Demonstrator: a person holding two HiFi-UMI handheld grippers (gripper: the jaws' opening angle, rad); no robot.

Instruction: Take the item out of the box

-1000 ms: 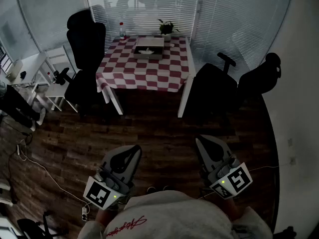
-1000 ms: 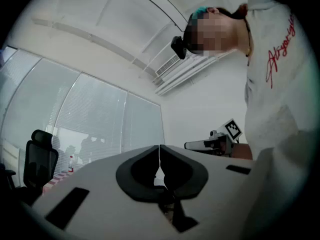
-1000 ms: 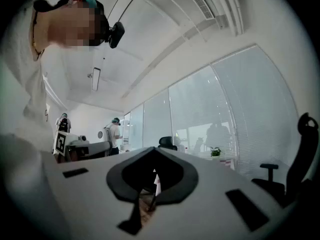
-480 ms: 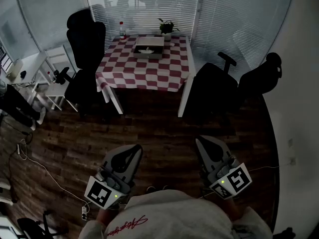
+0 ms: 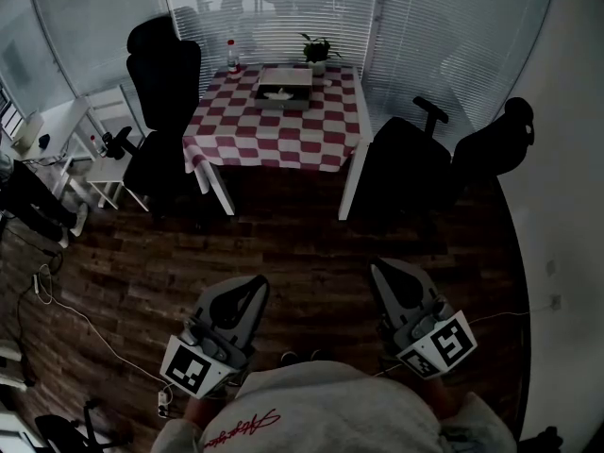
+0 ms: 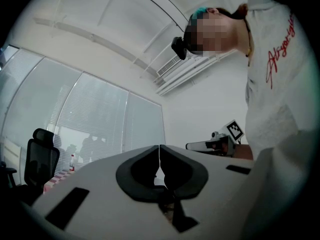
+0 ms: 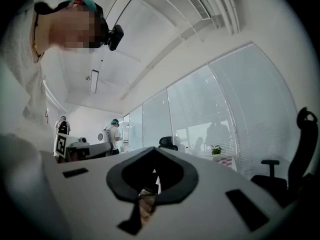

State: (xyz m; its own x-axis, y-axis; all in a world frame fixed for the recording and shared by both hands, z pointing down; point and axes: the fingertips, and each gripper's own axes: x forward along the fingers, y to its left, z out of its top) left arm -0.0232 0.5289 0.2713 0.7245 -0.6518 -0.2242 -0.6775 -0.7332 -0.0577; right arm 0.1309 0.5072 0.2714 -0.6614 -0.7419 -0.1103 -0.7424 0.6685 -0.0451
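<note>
The box (image 5: 283,90) sits on the table (image 5: 274,142), in the middle of its far half, close to the back edge. Its top is open and the item (image 5: 276,93) shows inside as a pale patch, too small for you to tell what it is. A bottle (image 5: 230,57) stands at the table's far left corner. A plant (image 5: 316,53) stands on the back edge, just right of the box. The table wears a red-and-white checked cloth.

Both of your tools are well apart from the table, held over the wood floor (image 5: 302,243) on its near side and close to your chest. Your left gripper (image 5: 255,283) is nearer the table's left side. Its jaws are pressed together at the tips, and nothing is between them. Your right gripper (image 5: 377,268) is nearer the table's right side. Its jaws are likewise closed tip to tip and it holds nothing. Both point roughly toward the table, and neither touches anything.

A black chair (image 5: 165,74) stands against the table's left side. Two more chairs (image 5: 406,163) stand off its right side. Blinds (image 5: 283,12) hang behind the table. A cable (image 5: 66,314) trails across the floor, well to the table's near left.
</note>
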